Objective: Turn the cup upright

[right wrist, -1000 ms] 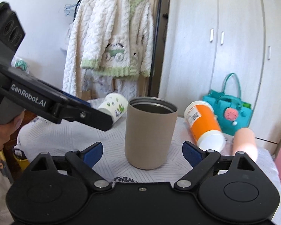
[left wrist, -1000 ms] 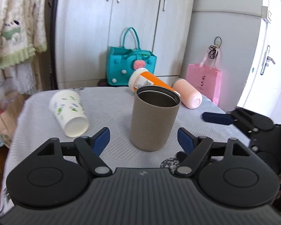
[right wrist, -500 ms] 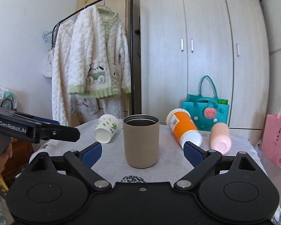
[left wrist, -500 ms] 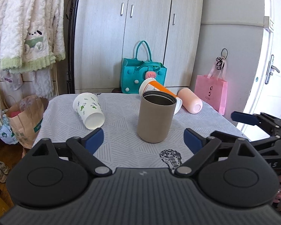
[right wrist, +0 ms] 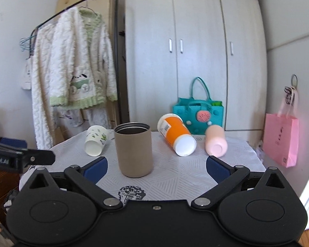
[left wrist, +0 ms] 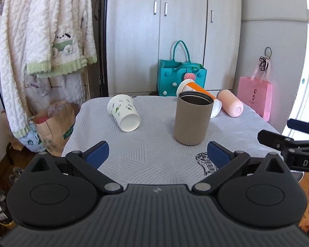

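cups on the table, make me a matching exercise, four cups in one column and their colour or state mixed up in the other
Column A
1. tan cup
2. white leaf-print cup
3. orange cup
4. pink cup

Column B
a. on its side at the far left, open mouth toward the camera
b. on its side, white lid end toward the camera
c. standing upright, mouth up
d. on its side at the far right, beside the orange one

Pairs: 1-c, 2-a, 3-b, 4-d

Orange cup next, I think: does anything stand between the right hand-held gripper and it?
Nothing visible: the orange cup lies on its side right of the upright tan cup, with bare tablecloth before the open right hand-held gripper.
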The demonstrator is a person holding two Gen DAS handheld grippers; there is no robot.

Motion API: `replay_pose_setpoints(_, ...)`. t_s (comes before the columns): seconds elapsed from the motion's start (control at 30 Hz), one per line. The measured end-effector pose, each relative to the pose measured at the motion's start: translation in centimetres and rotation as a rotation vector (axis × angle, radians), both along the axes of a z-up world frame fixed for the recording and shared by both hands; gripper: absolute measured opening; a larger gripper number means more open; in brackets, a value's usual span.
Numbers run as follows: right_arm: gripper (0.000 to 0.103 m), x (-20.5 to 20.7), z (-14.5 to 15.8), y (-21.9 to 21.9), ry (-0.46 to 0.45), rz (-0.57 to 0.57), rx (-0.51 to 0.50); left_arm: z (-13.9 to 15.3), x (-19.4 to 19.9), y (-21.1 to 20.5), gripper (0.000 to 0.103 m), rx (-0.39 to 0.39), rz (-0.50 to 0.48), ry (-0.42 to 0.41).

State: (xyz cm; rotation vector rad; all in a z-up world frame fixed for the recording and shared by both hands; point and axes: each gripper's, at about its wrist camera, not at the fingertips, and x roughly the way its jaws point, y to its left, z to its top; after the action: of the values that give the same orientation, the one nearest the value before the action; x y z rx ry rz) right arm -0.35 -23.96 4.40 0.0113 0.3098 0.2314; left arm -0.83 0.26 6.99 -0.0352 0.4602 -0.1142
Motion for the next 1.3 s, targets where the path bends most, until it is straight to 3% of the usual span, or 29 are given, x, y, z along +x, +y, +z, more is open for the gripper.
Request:
replay_pose_setpoints(0.3, 0.103, -0.6, -0.7, 0.5, 0.013, -0.067, -0.009, -1.0, -0.6, 0.3, 0.103, -0.074, -0.006, -0.065)
replay_pose_setpoints(0.7, 0.103, -0.7, -2.5, 1.9, -0.029, -0.119, -0.030, -3.9, -0.1, -0.4, 0.103, -0.053, 0.014, -0.120)
replay_pose_setpoints(0.97, 0.103, -1.3, -1.9, 2.0, -0.047, -0.157, -0.041, -2.7, -1.4, -0.3, 0.103, -0.047, 0.028, -0.186)
replay_pose_setpoints(1.3, 0.103, -1.5, -1.6, 2.4, -0.036, -0.214, -0.050, -3.2, -1.1, -0.6, 0.103, -0.022, 0.053, -0.159)
